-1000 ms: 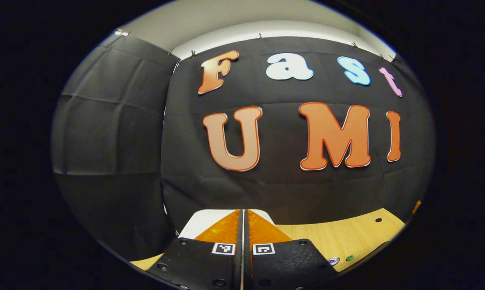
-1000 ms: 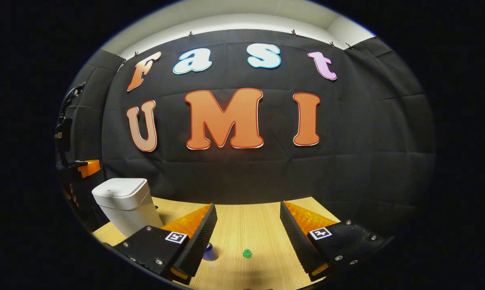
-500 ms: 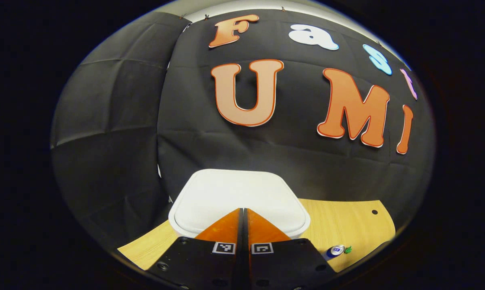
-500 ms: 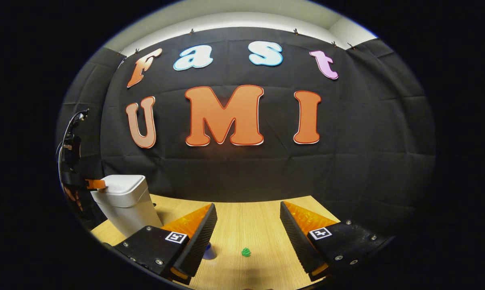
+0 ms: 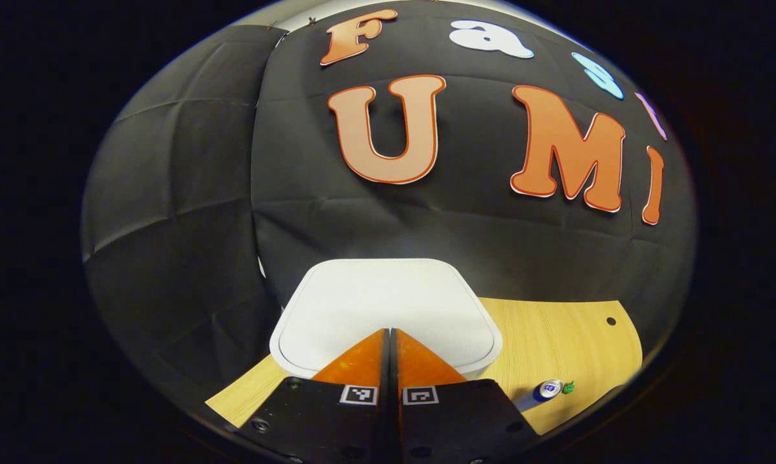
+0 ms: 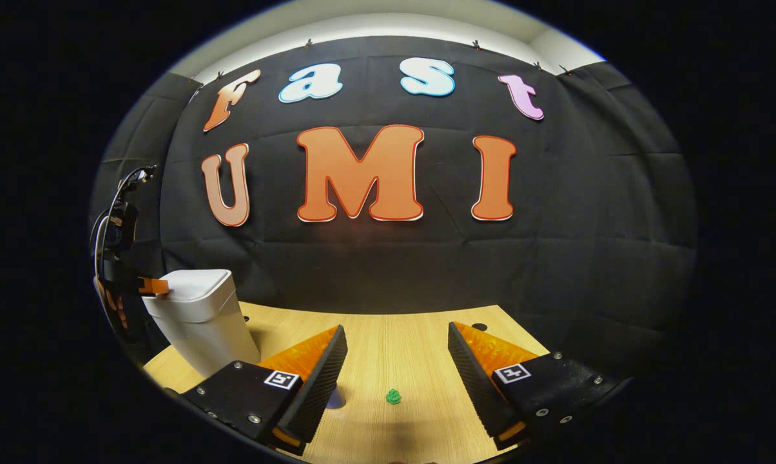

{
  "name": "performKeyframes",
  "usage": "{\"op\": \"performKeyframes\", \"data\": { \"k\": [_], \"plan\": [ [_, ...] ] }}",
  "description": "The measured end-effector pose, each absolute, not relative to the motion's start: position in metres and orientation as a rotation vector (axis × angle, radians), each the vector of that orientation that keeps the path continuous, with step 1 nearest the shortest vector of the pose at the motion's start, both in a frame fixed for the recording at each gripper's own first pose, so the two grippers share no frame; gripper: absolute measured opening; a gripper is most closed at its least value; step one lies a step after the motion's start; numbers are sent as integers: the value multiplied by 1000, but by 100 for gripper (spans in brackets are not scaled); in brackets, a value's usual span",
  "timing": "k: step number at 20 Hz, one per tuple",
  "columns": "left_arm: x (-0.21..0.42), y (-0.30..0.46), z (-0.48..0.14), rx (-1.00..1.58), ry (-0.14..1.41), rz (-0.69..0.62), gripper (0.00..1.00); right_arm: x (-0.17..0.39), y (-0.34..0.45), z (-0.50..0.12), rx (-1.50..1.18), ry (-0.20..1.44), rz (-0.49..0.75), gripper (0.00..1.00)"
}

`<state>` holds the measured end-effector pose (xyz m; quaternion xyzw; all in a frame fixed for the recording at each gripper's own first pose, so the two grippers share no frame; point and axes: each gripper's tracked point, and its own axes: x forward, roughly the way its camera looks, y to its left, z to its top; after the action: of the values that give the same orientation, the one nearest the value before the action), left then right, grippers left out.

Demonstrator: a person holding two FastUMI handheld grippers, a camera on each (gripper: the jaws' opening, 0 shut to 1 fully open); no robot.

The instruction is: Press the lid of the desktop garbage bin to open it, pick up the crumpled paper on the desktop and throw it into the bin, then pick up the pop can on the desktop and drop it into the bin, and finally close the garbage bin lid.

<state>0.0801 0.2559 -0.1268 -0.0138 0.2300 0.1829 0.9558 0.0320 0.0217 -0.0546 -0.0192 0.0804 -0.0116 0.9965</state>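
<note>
The table point(image 6: 414, 335) fills the lower middle of the right gripper view, pale wood with bare room for the work. At its left end, lower left of that frame, stands the garbage bin point(image 6: 201, 325), its lid point(image 5: 388, 309) down — in the left gripper view the lid sits low centre. The left gripper point(image 5: 388, 335) has its fingers pressed together with nothing between them, tips at the lid's near edge, a blunt point suited, I judge, to pressing the lid open; whether they touch it I cannot tell. The right gripper point(image 6: 394, 351) hangs low centre with its jaws wide apart and empty, seemingly ready for the first pickup. The pop can point(image 5: 546, 390) lies on its side at lower right of the left gripper view, just beside the small green crumpled paper point(image 6: 393, 397) — both well apart from the bin, nothing between.
</note>
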Motion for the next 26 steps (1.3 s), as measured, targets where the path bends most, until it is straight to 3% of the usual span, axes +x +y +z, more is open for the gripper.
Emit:
{"op": "performKeyframes", "data": {
  "k": [5, 8, 11, 15, 17, 26],
  "plan": [
    [72, 255, -78, 9, 284, 398, 0, 30, 22, -58, -42, 166, -15, 94],
    [66, 230, -37, 51, 176, 343, 0, 29, 21, -59, -49, 166, -15, 94],
    [55, 203, -19, 76, 112, 298, 17, 30, 22, -64, -48, 168, -5, 94],
    [39, 160, 12, 93, 24, 208, 75, 33, 22, -72, -49, 176, 12, 94],
    [33, 147, 20, 62, 5, 189, 83, 37, 20, -77, -43, 180, 13, 94],
    [5, 103, 51, 52, -50, 127, 84, 60, 25, -163, -88, 317, 91, 94]
  ]
}}
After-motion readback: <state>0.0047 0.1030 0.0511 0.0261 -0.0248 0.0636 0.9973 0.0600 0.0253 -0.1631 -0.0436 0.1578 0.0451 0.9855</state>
